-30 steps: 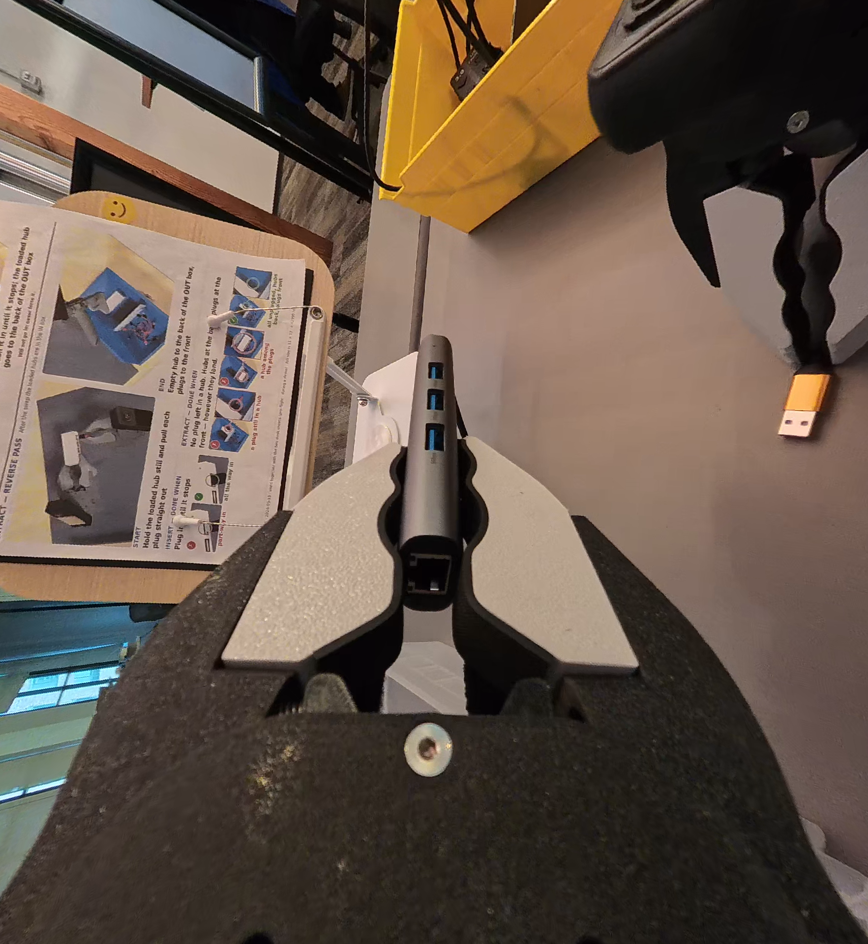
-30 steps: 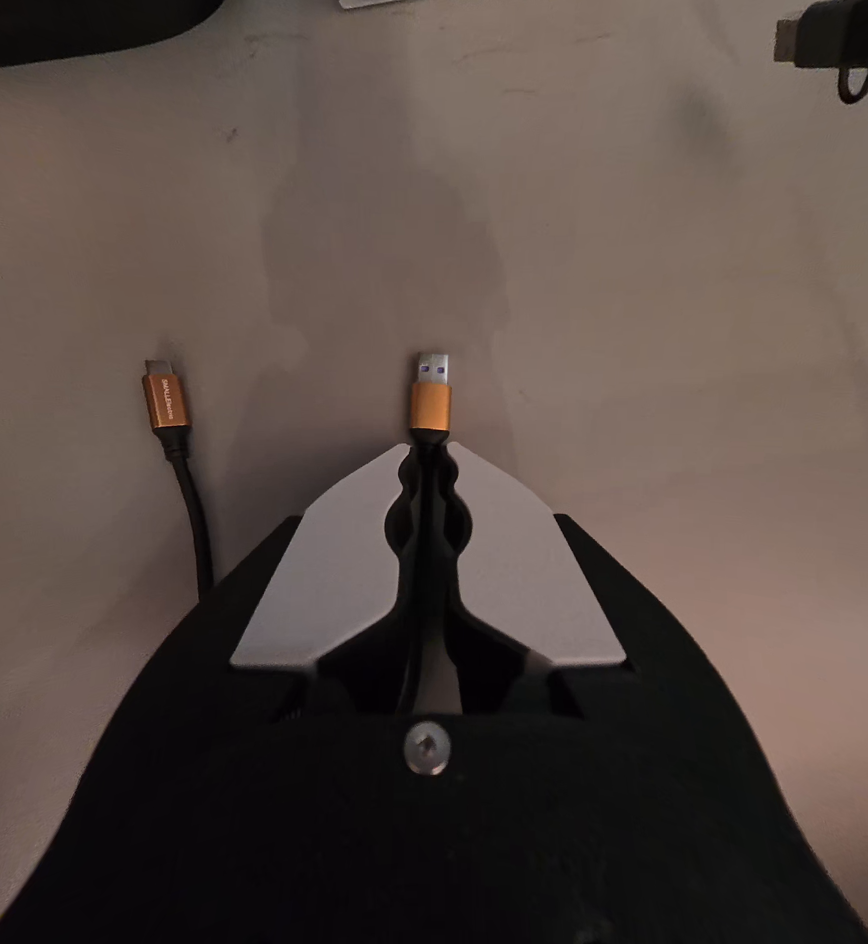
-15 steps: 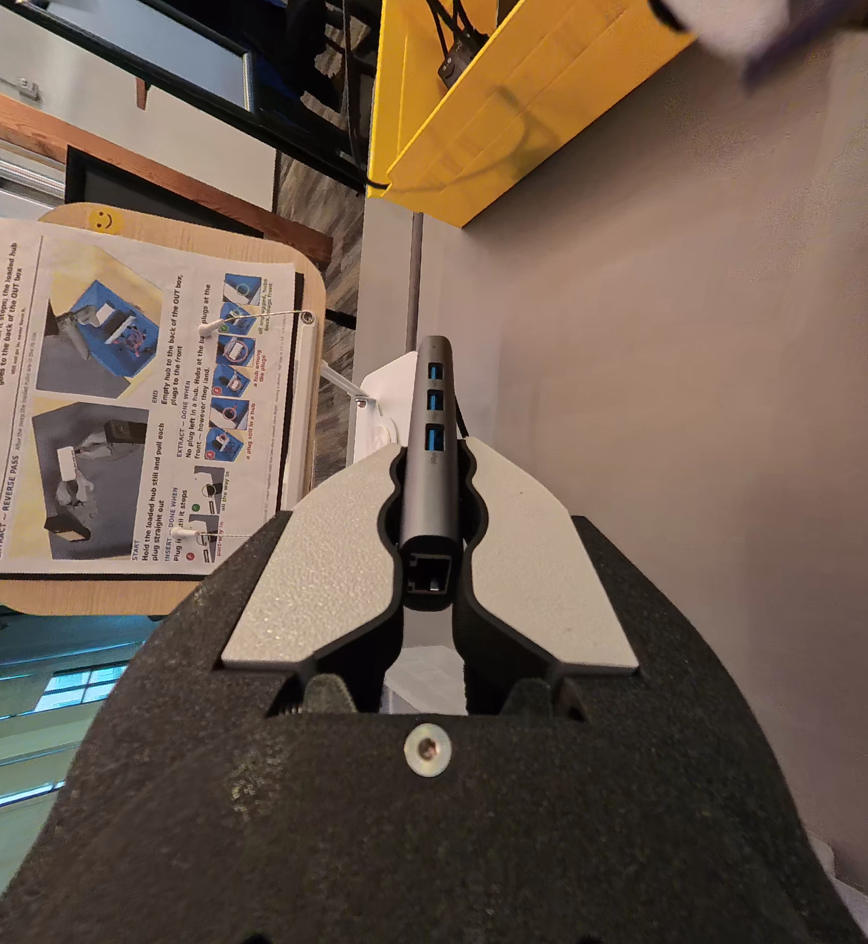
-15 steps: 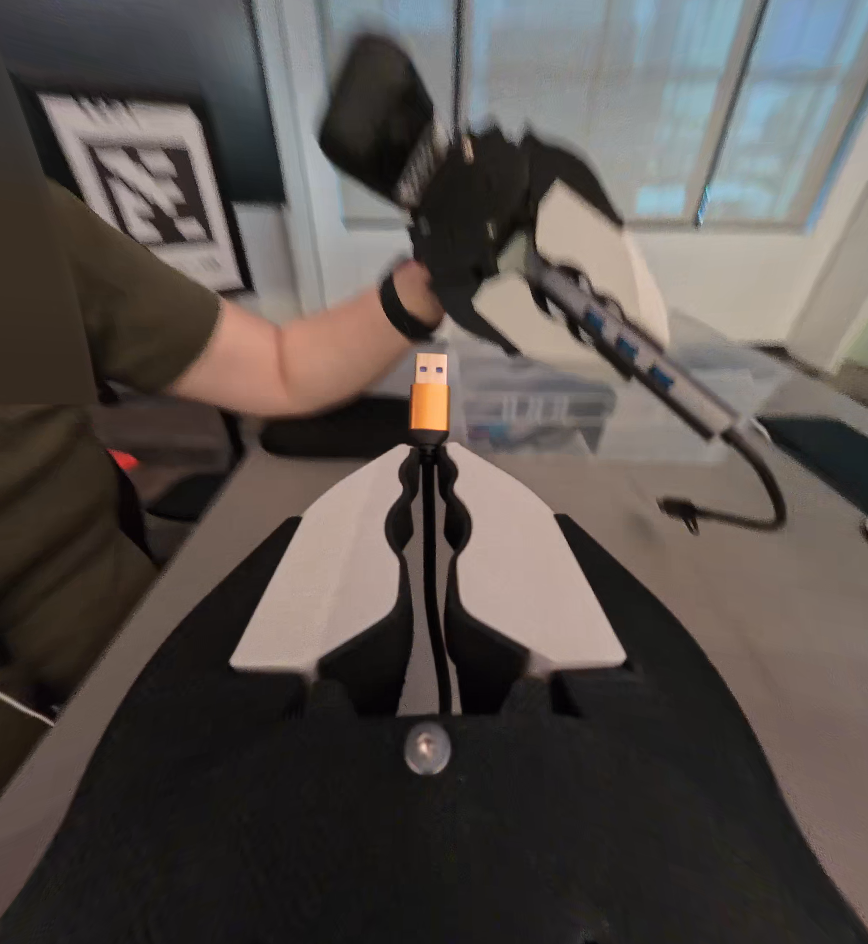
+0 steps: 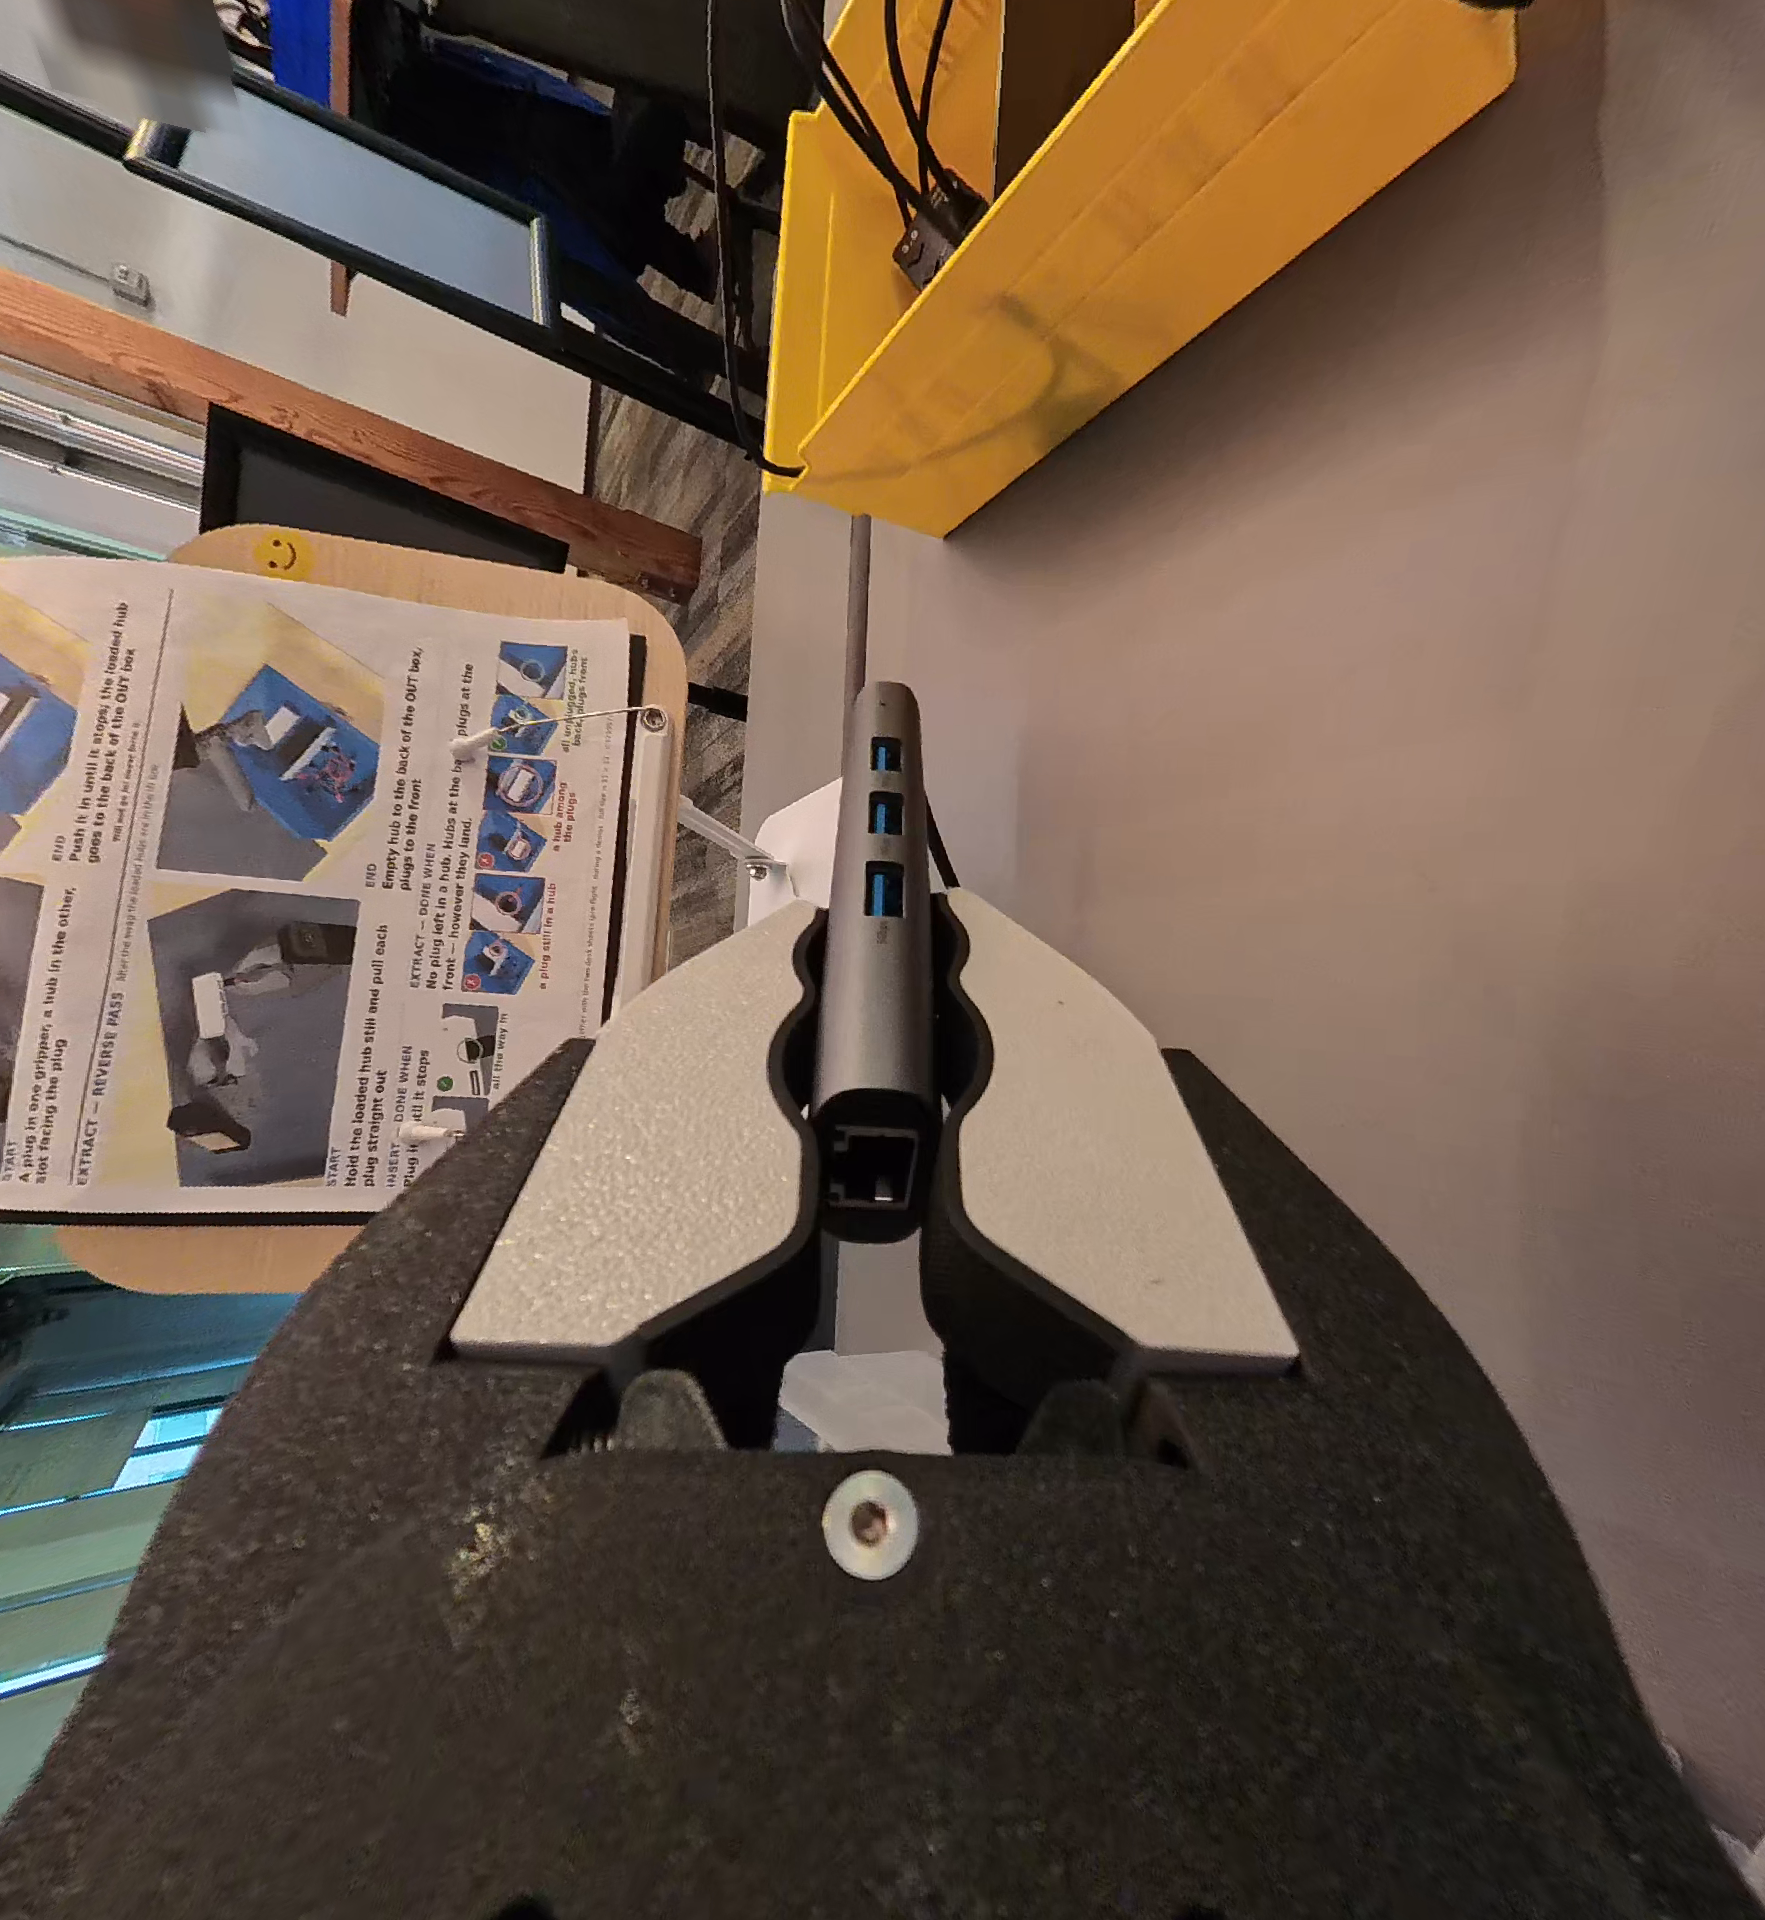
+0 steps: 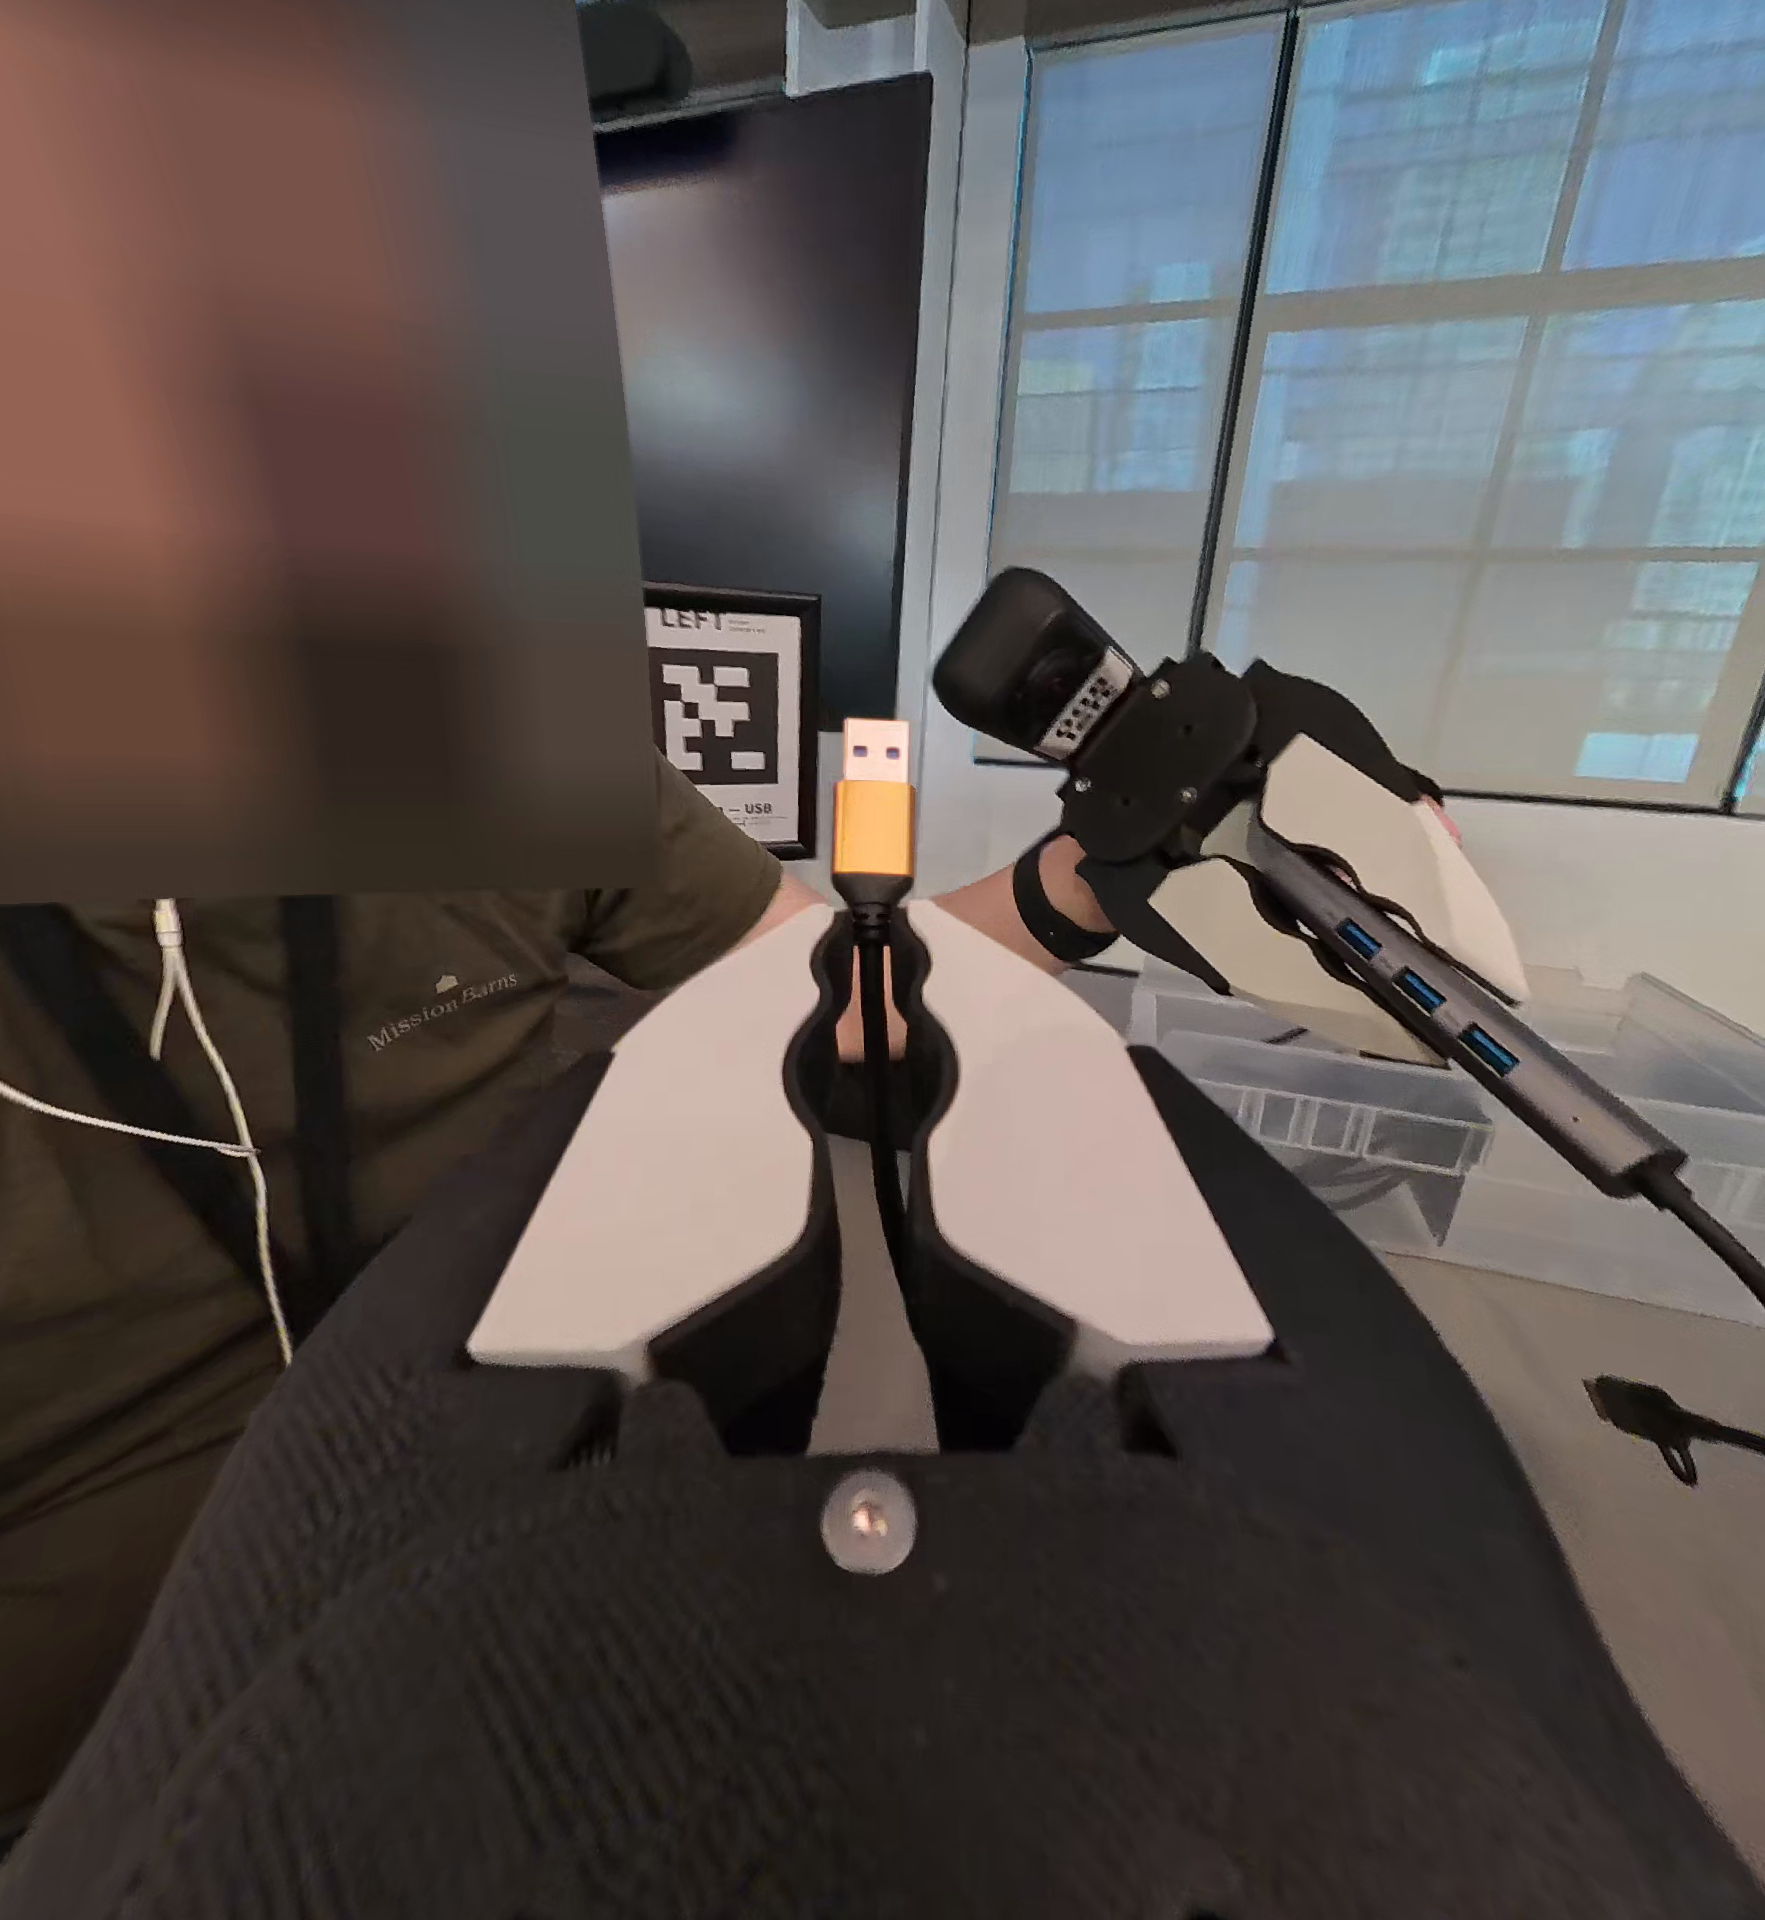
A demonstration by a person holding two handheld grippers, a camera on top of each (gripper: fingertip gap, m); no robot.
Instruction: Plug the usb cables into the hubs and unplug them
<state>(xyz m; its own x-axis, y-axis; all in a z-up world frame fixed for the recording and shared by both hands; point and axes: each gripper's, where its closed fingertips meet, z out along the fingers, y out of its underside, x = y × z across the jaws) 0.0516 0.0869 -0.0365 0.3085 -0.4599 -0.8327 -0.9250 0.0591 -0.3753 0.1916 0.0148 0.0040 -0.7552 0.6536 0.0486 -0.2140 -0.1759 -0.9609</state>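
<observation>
The left claw (image 5: 873, 935) is clamped on the grey hub (image 5: 876, 935), held above the desk (image 5: 1377, 935) with open air around; the right claw (image 6: 867, 925) pinches the black cable behind the orange USB plug (image 6: 873, 821), its tail hidden.

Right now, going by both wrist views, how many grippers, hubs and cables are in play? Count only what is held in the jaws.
Grippers: 2, the left gripper and the right gripper
USB hub: 1, clamped in the left jaws, three blue ports empty
USB cable: 1, orange plug sticking out past the right jaws
Total: 4
</observation>
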